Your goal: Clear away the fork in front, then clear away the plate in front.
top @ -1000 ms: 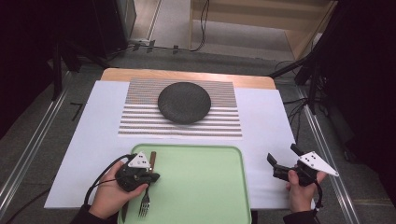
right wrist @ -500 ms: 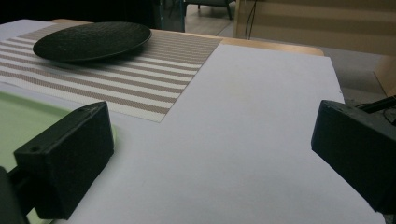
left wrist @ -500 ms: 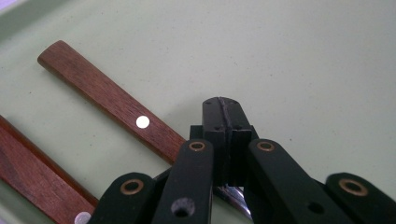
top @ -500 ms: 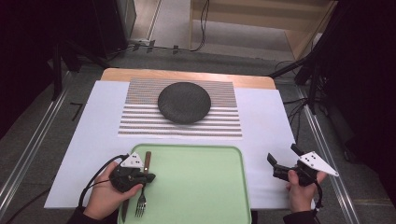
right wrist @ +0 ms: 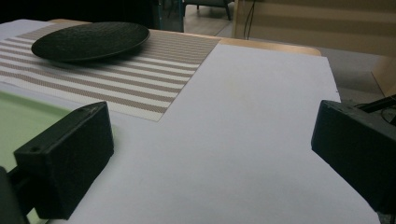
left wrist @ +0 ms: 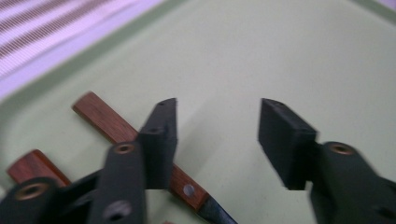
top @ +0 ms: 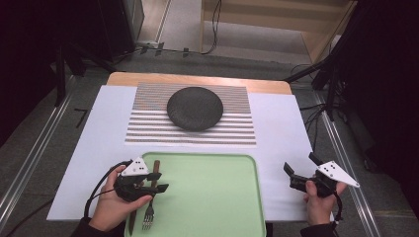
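Your left gripper (top: 157, 182) has just been opening and stands half open, holding nothing, over the knife (left wrist: 140, 142) and fork (top: 147, 218) at the green tray's (top: 212, 197) left edge, apparently just laid there. Your right gripper (top: 299, 173) rests wide open and empty on the desk (top: 281, 128), out of the way.

Both grippers, left (top: 157, 181) and right (top: 297, 174), are black with blocky pads. Each carries a grey three-cornered plate with dark dots, brass-ringed screw holes and a black cable. Dark sleeves cover the wrists.

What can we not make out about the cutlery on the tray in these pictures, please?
- Knife: the blade is cut off by the bottom edge of the left gripper view; in the high view the left gripper covers its middle.
- Fork: its handle is hidden under that gripper.
- Second wooden handle: blurred, behind the fingers.
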Tool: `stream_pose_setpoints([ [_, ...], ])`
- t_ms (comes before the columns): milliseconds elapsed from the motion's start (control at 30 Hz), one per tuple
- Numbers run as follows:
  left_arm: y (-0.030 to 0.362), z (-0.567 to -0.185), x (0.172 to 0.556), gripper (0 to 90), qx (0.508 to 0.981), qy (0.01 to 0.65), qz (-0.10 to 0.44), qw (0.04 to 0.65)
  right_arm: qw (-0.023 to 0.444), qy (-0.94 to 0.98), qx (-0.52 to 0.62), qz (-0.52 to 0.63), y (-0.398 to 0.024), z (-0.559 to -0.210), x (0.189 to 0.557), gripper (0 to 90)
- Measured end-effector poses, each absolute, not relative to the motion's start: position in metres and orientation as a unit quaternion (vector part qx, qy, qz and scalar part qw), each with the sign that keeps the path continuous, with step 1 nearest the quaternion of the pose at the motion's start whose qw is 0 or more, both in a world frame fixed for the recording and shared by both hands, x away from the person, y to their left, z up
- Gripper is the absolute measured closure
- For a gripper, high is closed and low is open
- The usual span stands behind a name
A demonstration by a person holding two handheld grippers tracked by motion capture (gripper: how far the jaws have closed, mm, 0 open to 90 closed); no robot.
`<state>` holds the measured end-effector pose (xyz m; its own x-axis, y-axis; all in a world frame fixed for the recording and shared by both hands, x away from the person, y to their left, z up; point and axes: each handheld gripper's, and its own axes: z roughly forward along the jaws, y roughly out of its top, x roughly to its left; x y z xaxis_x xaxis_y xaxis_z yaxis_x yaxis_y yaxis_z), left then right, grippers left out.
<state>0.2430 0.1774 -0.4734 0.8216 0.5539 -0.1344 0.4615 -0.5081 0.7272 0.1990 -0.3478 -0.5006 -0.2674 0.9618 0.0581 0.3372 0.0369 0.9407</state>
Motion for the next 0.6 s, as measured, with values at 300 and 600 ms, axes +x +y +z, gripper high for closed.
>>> stream_pose_setpoints([
  [300,0.173,-0.457,0.243,13.1,0.841,0.298,0.075,0.445,0.331,0.641,0.507,0.472,-0.348,-0.502,0.199,0.0],
  [600,0.169,-0.452,0.249,0.0,0.831,0.303,0.090,0.457,0.332,0.637,0.512,0.472,-0.349,-0.501,0.199,0.0],
])
